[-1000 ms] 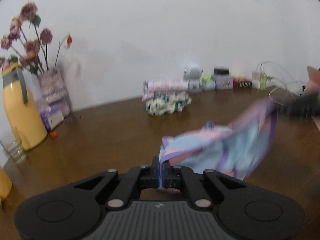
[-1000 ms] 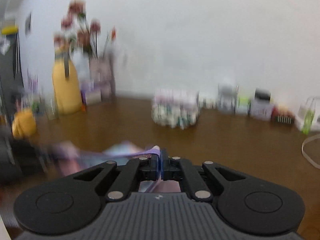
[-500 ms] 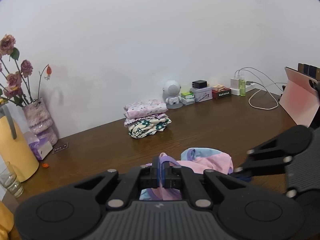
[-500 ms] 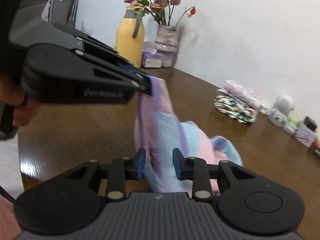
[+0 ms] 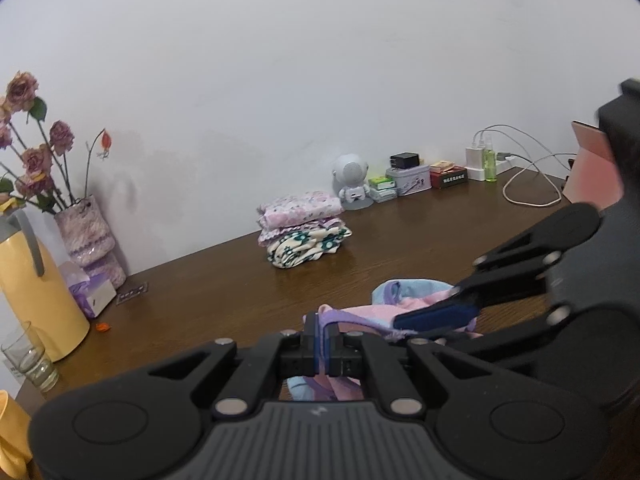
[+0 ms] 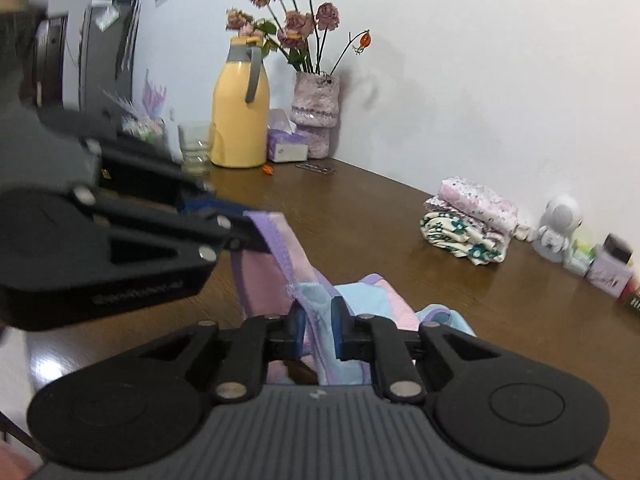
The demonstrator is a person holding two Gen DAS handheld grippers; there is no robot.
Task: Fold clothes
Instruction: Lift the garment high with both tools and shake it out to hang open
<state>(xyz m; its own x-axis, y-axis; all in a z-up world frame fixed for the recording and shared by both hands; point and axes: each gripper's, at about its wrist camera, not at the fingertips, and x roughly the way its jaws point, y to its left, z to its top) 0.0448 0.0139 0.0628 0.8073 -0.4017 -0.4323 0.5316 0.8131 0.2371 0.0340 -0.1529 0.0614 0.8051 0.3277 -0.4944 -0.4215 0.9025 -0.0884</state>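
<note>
While your left gripper (image 5: pixel 323 334) pinches the purple hem of the pastel pink, blue and lilac garment (image 6: pixel 304 280), your right gripper (image 6: pixel 316 326) has its fingers spread around a fold of it. That cloth slumps on the brown wooden tabletop (image 5: pixel 400 240). Beyond the garment sits a folded floral stack (image 5: pixel 304 228); a yellow jug (image 6: pixel 238 112) stands well apart by the wall, bare wood between.

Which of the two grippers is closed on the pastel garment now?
The left gripper: its jaws pinch the purple hem of the pastel garment. The right gripper stands open, the cloth merely passing between its fingers.
</note>
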